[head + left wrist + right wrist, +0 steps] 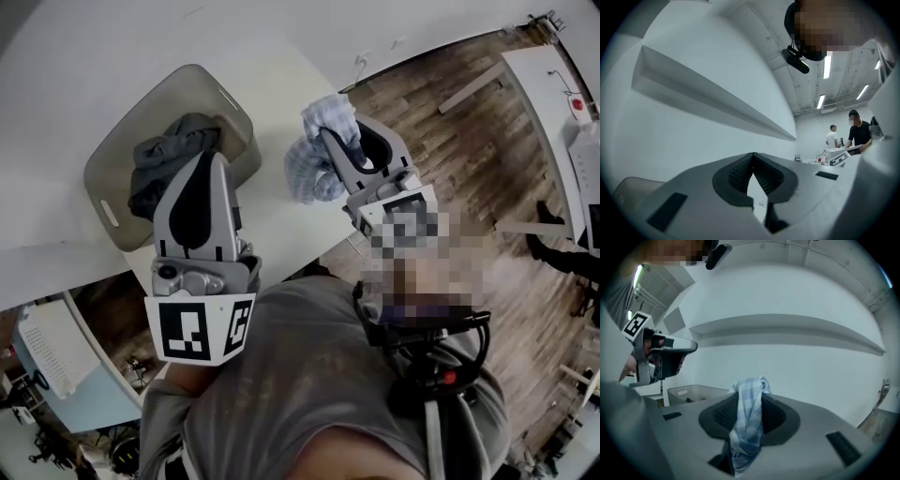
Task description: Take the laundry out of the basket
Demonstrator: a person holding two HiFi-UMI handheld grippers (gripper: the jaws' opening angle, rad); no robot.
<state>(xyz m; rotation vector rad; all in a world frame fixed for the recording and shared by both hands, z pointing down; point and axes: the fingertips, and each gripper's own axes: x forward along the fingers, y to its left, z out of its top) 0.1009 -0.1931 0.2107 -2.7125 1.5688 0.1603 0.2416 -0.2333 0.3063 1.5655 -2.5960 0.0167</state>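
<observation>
R: right tool [749,397] clamped on blue-checked cloth [315,161], over surface [272,225], right of basket [108,169] | L: left tool [752,157] together, empty, beside dark laundry [161,157] in basket | RISK: narrow pinch, may drop cloth early; may snag hanging end

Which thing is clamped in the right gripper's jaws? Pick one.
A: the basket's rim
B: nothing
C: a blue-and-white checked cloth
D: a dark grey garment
C: the right gripper is clamped on the blue-and-white checked cloth; the dark grey garment lies in the basket.
</observation>
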